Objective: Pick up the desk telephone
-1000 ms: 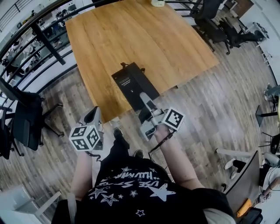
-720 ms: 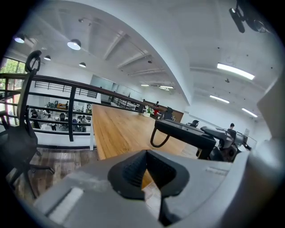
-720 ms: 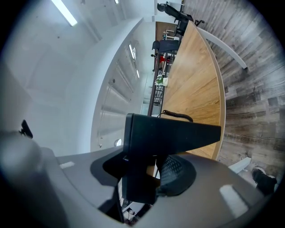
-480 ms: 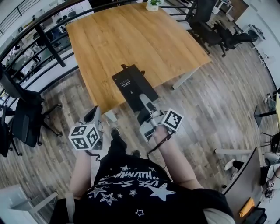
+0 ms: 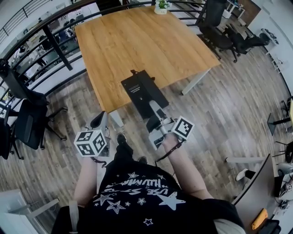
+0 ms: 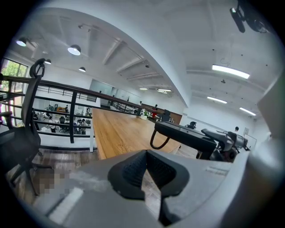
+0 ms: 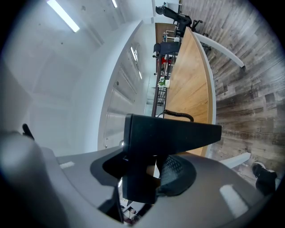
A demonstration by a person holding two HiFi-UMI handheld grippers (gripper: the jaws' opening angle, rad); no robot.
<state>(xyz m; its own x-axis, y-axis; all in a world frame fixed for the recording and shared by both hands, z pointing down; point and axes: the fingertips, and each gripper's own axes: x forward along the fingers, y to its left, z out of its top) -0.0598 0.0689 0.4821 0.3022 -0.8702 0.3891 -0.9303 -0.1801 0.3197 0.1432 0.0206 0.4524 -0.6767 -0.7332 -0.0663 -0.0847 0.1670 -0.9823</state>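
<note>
Jaws of the right gripper (image 5: pixel 154 111) are clamped on the near end of the black desk telephone (image 5: pixel 140 88), which hangs in the air, tilted, over the near edge of the wooden tabletop (image 5: pixel 137 41) and the plank floor (image 5: pixel 219 100). Its coiled cord (image 7: pixel 179 114) loops off the far end. The left gripper (image 5: pixel 100 120) hangs low beside it, over the floor, jaw tips together with nothing between them. A potted plant (image 5: pixel 161 5) stands at the tabletop's far edge.
</note>
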